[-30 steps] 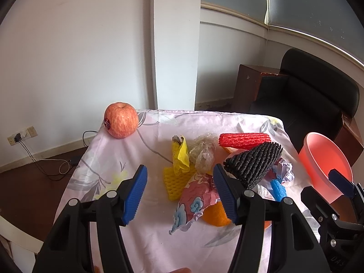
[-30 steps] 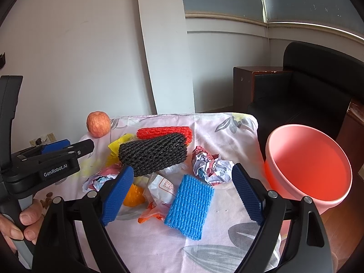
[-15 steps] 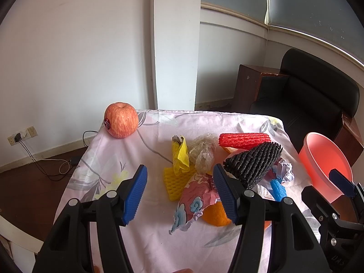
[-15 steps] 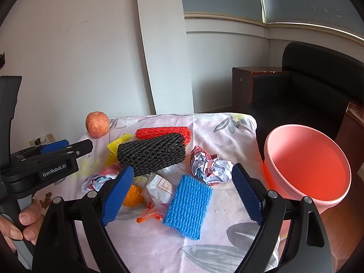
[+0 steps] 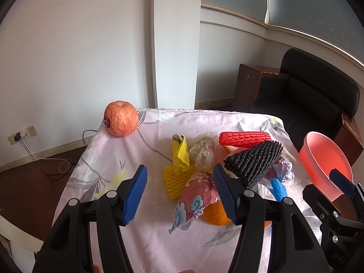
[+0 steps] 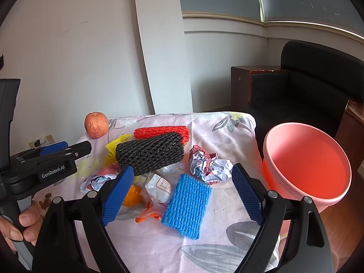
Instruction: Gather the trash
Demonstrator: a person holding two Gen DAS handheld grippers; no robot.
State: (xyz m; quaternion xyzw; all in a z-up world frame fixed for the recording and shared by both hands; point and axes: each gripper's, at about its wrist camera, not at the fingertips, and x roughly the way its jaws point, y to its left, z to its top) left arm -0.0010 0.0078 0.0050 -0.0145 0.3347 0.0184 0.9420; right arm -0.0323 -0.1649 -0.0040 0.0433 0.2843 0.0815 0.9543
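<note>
Left wrist view
Left hand-held gripper: standing wide, gripping nothing, hanging over the desk.
Trash: lying mid-desk; yellow foam net beside pink printed wrapper, black foam net sitting atop the pile.
Apple: resting at the far left corner.

Right wrist view
Right hand-held gripper: jaws spreading wide, holding nothing.
Blue foam net: lying between its fingers, untouched.
Crumpled paper: sitting just beyond.
Pink basin: standing right of the desk.
</note>
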